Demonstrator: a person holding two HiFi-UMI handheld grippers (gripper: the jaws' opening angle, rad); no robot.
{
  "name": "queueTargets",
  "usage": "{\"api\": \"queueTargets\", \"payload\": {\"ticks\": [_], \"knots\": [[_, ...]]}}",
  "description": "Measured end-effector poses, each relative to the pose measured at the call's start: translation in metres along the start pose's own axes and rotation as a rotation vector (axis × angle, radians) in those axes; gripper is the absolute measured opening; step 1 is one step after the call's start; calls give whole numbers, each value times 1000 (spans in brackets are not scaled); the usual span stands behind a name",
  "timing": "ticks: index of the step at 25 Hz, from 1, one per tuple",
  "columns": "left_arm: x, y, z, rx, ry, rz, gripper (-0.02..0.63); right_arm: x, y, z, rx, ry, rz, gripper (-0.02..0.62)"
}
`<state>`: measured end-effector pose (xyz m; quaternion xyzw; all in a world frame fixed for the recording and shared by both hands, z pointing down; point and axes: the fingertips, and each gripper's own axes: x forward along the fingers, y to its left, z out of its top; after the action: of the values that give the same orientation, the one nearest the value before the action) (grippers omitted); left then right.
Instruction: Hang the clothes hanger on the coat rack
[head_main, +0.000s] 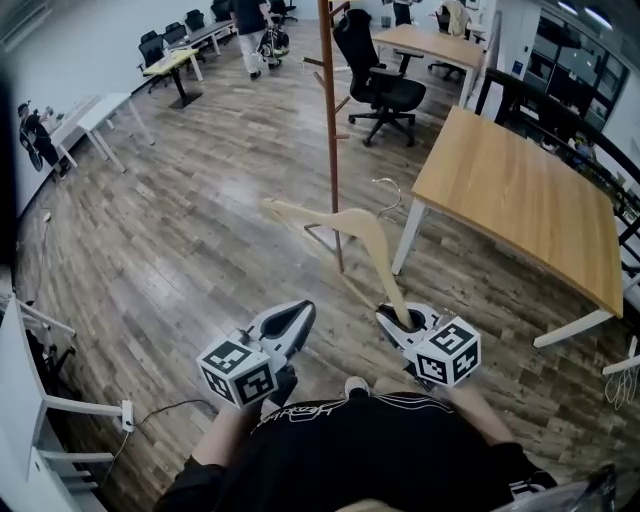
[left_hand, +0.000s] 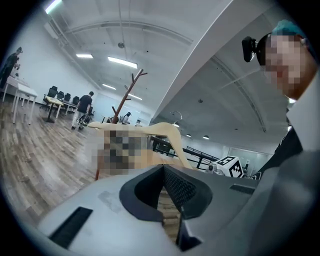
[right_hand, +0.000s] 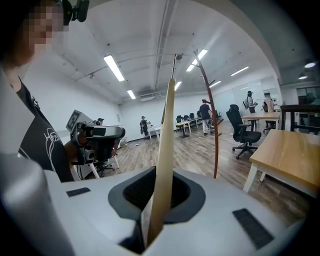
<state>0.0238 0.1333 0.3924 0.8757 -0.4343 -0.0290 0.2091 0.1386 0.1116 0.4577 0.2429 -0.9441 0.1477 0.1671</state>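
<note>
right gripper (head_main: 398, 318) jaws clamping hanger (head_main: 365, 225) near coat rack (head_main: 331, 130), left gripper (head_main: 295, 316) jaws narrow, empty, floor (head_main: 200, 230) open around

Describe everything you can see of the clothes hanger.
The clothes hanger is pale wood with curved shoulders and a thin metal hook. It is held off the floor, tilted, one arm's end clamped in the right gripper. It sits by the coat rack pole, not hung on a peg.

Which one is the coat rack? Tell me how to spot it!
Find the big wooden table on the right. Just left of its nearest white leg, a thin pole rises from the floor: the coat rack. Unlike the black office chair behind, it is tall, reddish-brown, with short pegs.
</note>
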Motion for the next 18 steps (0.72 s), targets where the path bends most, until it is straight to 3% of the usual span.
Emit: {"api": "queueTargets", "payload": {"ticks": [9, 18], "knots": [[80, 40, 37, 33, -1, 8, 8, 35, -83, 35, -11, -17, 20, 64], [93, 75, 62, 44, -49, 35, 8, 59, -114, 65, -52, -31, 21, 64]]}}
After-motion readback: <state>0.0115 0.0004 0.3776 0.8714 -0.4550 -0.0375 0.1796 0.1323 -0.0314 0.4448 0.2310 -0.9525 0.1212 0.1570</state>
